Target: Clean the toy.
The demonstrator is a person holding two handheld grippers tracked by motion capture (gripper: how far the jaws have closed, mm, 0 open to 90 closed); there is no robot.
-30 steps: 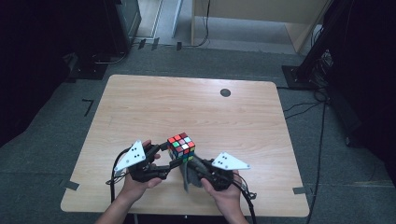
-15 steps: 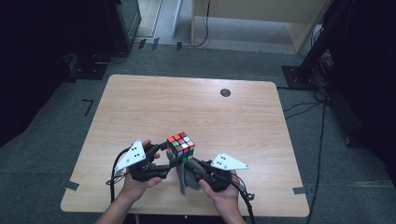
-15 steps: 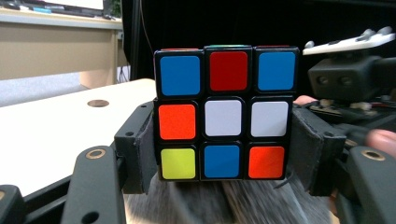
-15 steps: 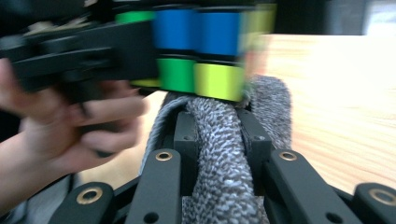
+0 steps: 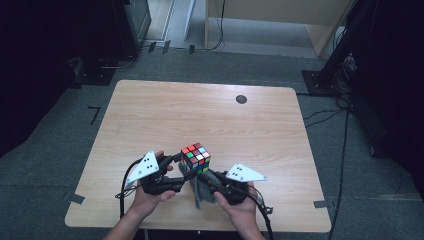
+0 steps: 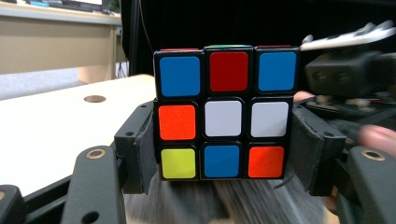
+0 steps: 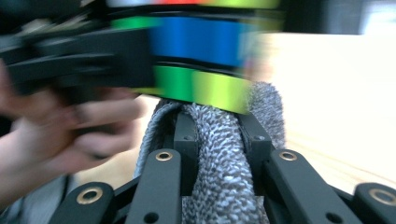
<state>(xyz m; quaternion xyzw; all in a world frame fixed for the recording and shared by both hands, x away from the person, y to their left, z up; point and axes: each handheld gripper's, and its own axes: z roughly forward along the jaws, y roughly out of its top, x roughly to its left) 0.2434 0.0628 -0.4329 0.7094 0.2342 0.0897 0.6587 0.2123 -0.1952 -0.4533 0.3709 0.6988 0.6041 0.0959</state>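
A person sits at the near edge of a wooden bench [image 5: 150,115], holding a two-jaw tool in each hand. The left tool [image 6: 224,144] is clenched on a colourful puzzle cube [image 5: 195,158], its pads pressed against the cube's two opposite sides, holding it lifted just above the bench, near the middle of the near edge. The right tool [image 7: 219,140] is clamped on a folded grey cloth [image 7: 219,186], which stands up between its jaws. In the right tool's view the cloth's top touches the cube's underside, though that picture is blurred. The cube lies just left of and slightly beyond the right tool, directly above the cloth, so any wiping stroke probably runs along the cube's lower face. The two hands are close together, almost touching.
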